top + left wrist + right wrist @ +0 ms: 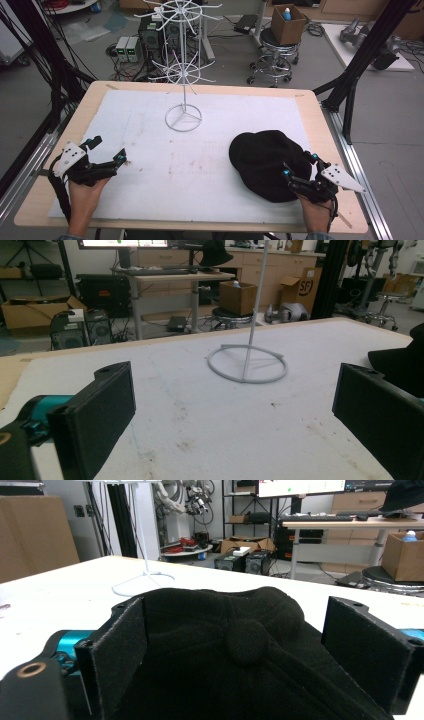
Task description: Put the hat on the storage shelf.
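From the high view, one desk with a white mat holds one black cap on the near right and one white wire rack standing in the far middle, well apart from the cap. The rack has thin arms sticking out, so it is likely made for hanging things like the cap. The left gripper sits on the near left with its jaws apart and nothing in them, maybe just waiting. The right gripper is at the near edge of the cap, jaws apart, one on each side of the cap's edge, likely lined up to pinch it. In the left gripper view, the two black jaws stand wide open over bare mat, with the rack's ring base far ahead. In the right gripper view, the cap with its one round top button sits between the open jaws, not squeezed yet.
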`<state>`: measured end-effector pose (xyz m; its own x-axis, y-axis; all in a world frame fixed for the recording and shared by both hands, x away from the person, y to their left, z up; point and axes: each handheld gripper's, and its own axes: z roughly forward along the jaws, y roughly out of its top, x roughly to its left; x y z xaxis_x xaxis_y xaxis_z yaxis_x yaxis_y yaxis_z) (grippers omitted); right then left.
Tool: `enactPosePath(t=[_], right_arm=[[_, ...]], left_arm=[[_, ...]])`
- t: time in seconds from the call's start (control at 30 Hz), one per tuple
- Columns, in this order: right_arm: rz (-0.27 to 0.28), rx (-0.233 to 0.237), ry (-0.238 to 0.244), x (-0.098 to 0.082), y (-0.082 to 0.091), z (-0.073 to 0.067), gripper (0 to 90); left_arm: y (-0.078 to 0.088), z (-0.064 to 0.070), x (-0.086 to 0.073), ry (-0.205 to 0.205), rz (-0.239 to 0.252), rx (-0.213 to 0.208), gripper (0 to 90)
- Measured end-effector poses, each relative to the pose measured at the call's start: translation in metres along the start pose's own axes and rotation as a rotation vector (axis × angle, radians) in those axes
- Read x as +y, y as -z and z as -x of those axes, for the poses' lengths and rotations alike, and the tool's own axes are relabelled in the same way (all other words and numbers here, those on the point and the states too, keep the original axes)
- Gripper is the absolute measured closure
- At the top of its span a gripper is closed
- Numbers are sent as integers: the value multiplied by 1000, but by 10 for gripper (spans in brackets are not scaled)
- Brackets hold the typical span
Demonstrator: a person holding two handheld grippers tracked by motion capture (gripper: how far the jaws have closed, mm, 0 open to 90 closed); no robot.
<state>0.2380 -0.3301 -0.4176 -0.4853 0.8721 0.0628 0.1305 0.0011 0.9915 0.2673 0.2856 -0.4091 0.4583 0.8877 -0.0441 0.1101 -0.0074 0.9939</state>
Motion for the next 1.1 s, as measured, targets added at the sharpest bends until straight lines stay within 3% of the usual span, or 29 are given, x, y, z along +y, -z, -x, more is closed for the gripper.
enactPosePath(t=[0.27,0.7,0.87,1.1], right_arm=[[-10,1,-4,2,-6,-2,107],[-107,-28,18,8,-17,-2,113],[-163,-31,45,8,-23,-3,180],[-235,-42,40,7,-31,-2,274]], left_arm=[[-1,0,-2,-1,-8,-3,39],[1,-2,-4,9,-9,1,39],[0,-1,-5,8,-13,-1,39],[1,-2,-6,11,-11,2,39]])
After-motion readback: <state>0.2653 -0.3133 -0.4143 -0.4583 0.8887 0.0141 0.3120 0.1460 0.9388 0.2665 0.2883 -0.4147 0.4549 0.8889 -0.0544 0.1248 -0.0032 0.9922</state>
